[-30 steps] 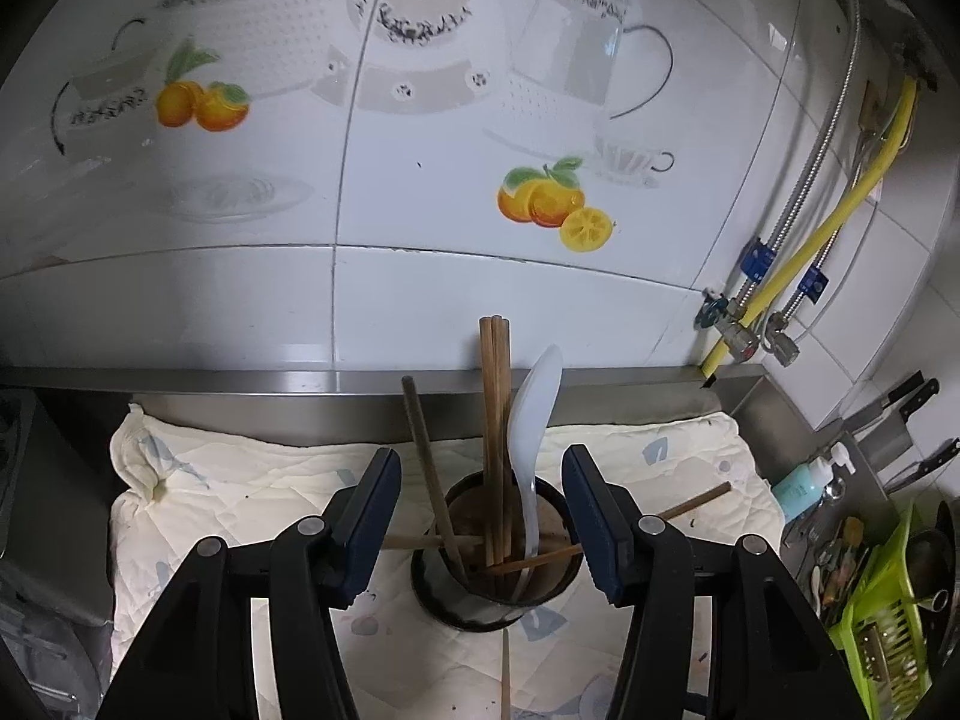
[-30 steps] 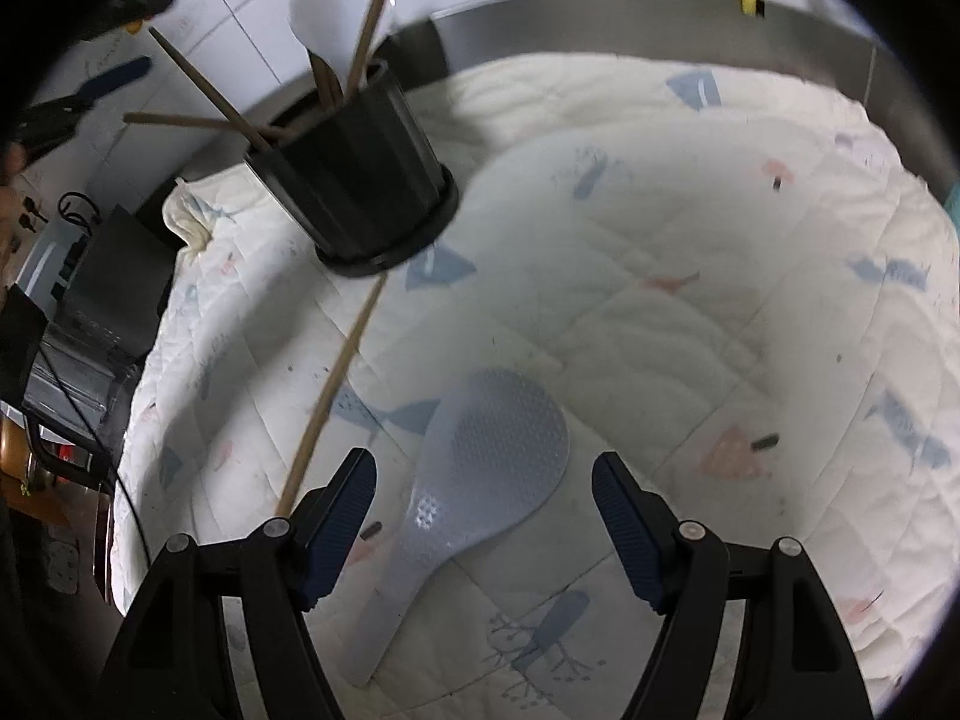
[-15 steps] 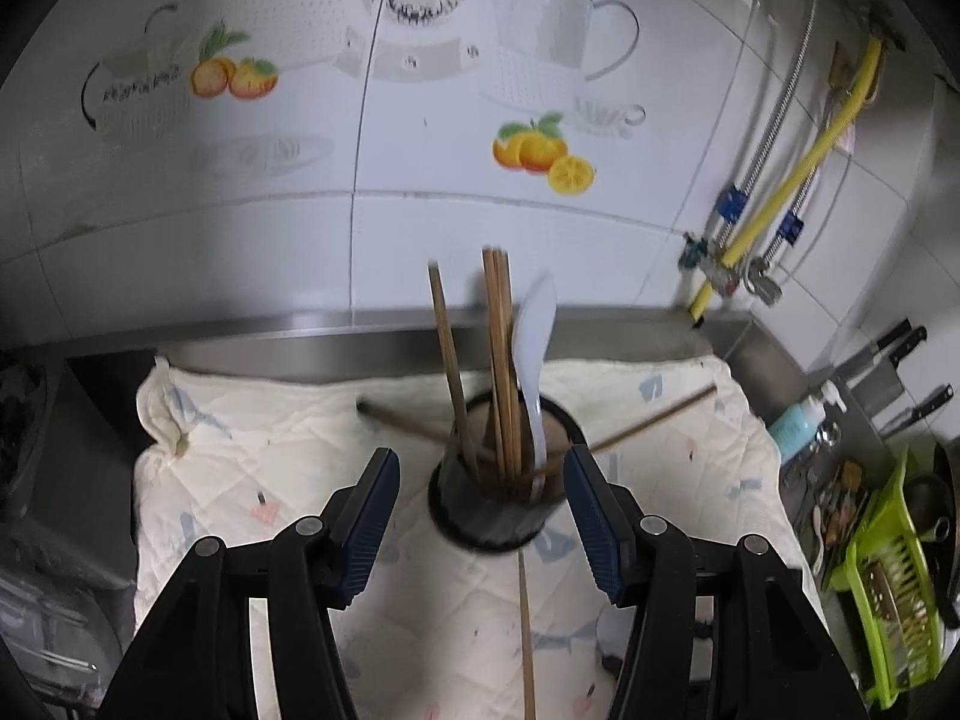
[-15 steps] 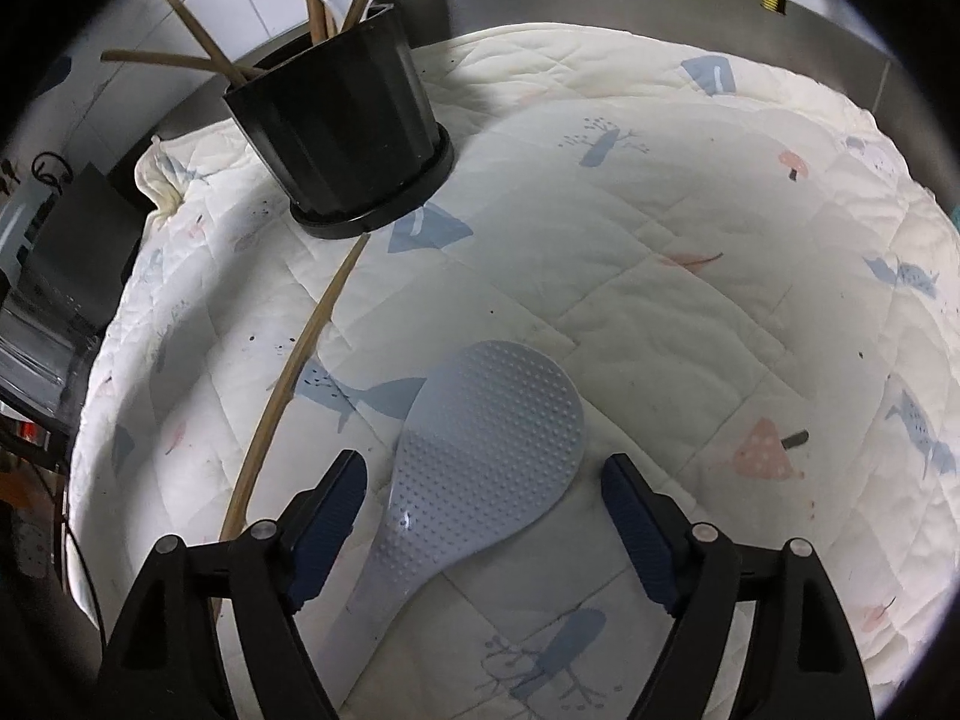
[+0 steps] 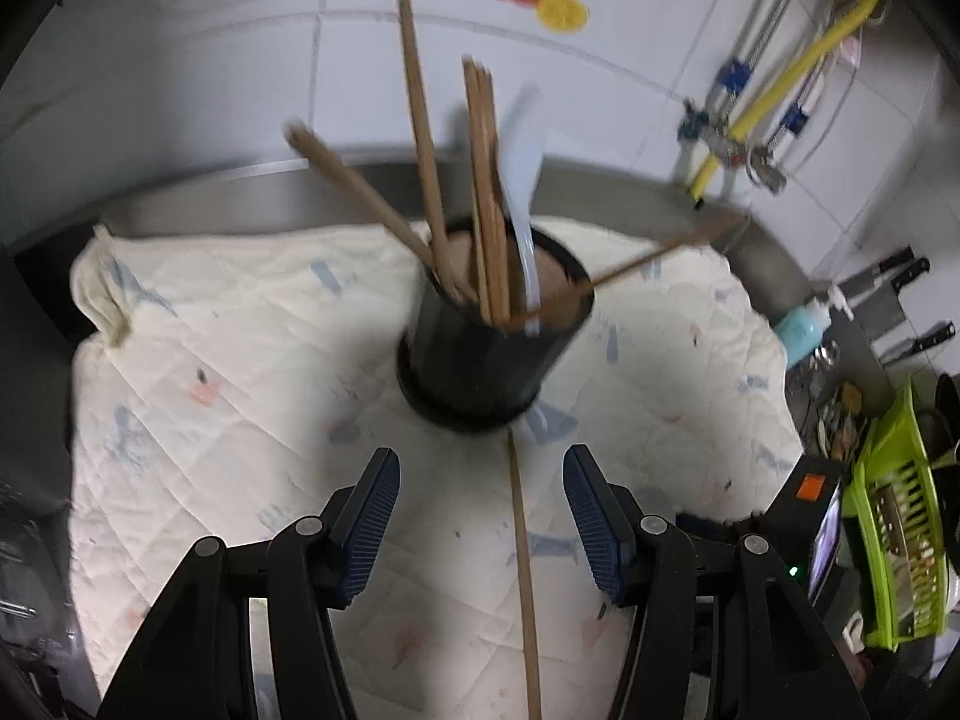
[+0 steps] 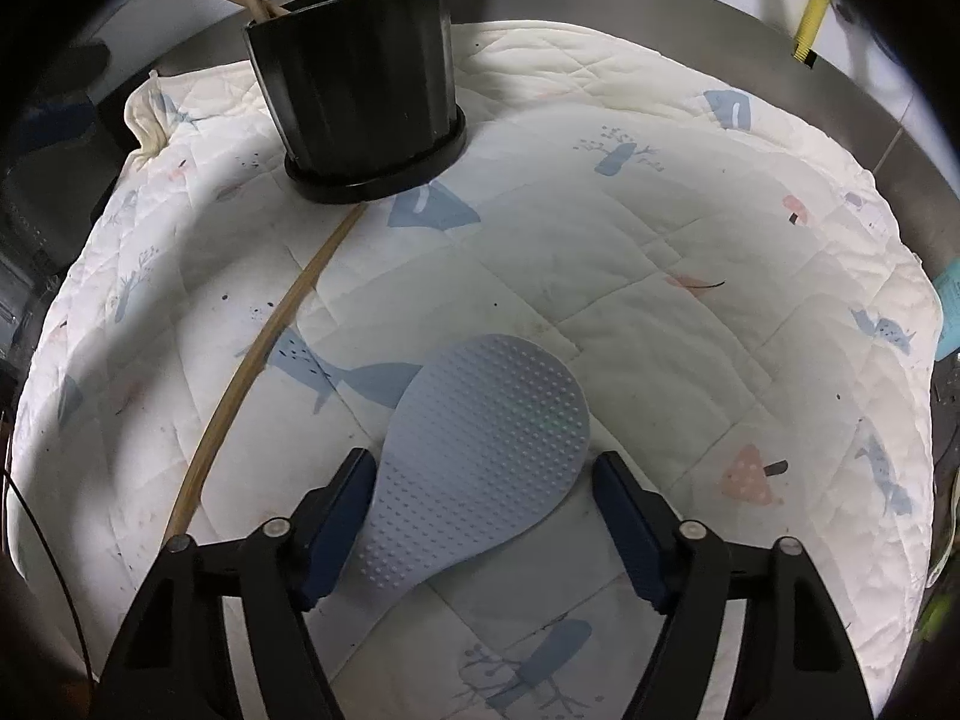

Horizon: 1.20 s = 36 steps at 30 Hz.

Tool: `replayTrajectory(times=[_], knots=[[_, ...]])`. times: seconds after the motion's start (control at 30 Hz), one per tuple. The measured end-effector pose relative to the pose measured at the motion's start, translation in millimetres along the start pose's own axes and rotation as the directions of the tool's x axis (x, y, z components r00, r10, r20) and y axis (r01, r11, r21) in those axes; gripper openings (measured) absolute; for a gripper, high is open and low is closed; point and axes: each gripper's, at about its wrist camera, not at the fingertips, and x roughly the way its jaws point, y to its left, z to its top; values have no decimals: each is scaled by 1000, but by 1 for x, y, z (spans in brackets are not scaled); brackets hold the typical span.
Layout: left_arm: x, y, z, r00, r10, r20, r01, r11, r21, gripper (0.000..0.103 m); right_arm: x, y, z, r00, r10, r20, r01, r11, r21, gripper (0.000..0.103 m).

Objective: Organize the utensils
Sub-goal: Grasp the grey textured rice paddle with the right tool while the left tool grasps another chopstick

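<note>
A black ribbed utensil holder (image 5: 492, 354) (image 6: 360, 102) stands on the quilted mat with several wooden chopsticks (image 5: 486, 180) and a white rice paddle (image 5: 522, 180) in it. One loose chopstick (image 5: 522, 570) (image 6: 264, 348) lies on the mat, its far end at the holder's base. My left gripper (image 5: 480, 462) hangs open and empty just short of the holder, the loose chopstick under its gap. A grey-blue dimpled rice paddle (image 6: 486, 438) lies flat between the closing jaws of my right gripper (image 6: 483, 465). The left pad is at its edge, the right pad apart from it.
The cream quilted mat (image 5: 210, 360) (image 6: 660, 240) covers a steel counter against a tiled wall. At the right are a blue bottle (image 5: 801, 333), knives (image 5: 888, 276), a green basket (image 5: 900, 540) and a yellow hose (image 5: 798, 72).
My left gripper sank and tipped downward, so the holder now sits beyond its fingertips. My right gripper closed in over the grey-blue paddle and its jaws narrowed around it.
</note>
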Motion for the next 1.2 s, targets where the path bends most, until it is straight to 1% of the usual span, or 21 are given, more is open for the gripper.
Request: replayTrajectory(times=[0.1, 0.27, 0.37, 0.4, 0.53, 0.6, 0.63, 0.7, 0.77, 0.87, 0.93, 1.0, 1.03, 1.13, 1.2], knots=[[16, -5, -10, 999, -5, -34, 6, 1000, 29, 61, -1, -3, -1, 1000, 12, 2, -12, 1000, 10, 76], [43, -11, -29, 993, -62, -96, 68, 996, 55, 59, -5, -7, -5, 999, 35, 19, -36, 999, 24, 71], [60, -14, -36, 988, -80, -129, 88, 995, 55, 51, -6, -12, -6, 999, 47, 24, -48, 998, 44, 70], [67, -15, -38, 986, -88, -142, 97, 994, 57, 46, -6, -12, -6, 998, 48, 27, -49, 998, 44, 70], [91, -23, -42, 982, -71, -175, 88, 992, 94, 39, -8, -15, -7, 998, 57, 36, -59, 997, 45, 65], [104, -26, -43, 978, -63, -196, 84, 991, 100, 36, -8, -19, -7, 997, 66, 38, -68, 996, 58, 60], [108, -26, -43, 978, -60, -201, 82, 991, 101, 34, -8, -19, -8, 997, 68, 37, -70, 996, 62, 60], [119, -28, -43, 976, -50, -213, 75, 991, 109, 31, -8, -22, -8, 997, 73, 40, -76, 995, 72, 56], [127, -29, -42, 974, -38, -224, 65, 991, 118, 31, -8, -24, -8, 996, 81, 35, -84, 994, 72, 56], [134, -34, -42, 973, -21, -230, 54, 989, 139, 29, -8, -29, -8, 993, 114, 31, -116, 990, 82, 56], [137, -37, -42, 973, -2, -229, 38, 987, 155, 23, -8, -32, -7, 990, 134, 33, -136, 986, 99, 56], [140, -40, -41, 975, 13, -222, 26, 985, 172, 19, -8, -35, -7, 989, 140, 37, -144, 984, 108, 57], [141, -42, -41, 976, 27, -218, 14, 983, 184, 15, -8, -35, -7, 990, 138, 37, -142, 984, 109, 58], [142, -47, -42, 977, 53, -206, -9, 977, 211, 10, -7, -31, -5, 991, 127, 37, -130, 987, 99, 63], [144, -50, -41, 978, 62, -201, -17, 976, 217, 9, -6, -27, -3, 994, 106, 38, -108, 991, 83, 69]])
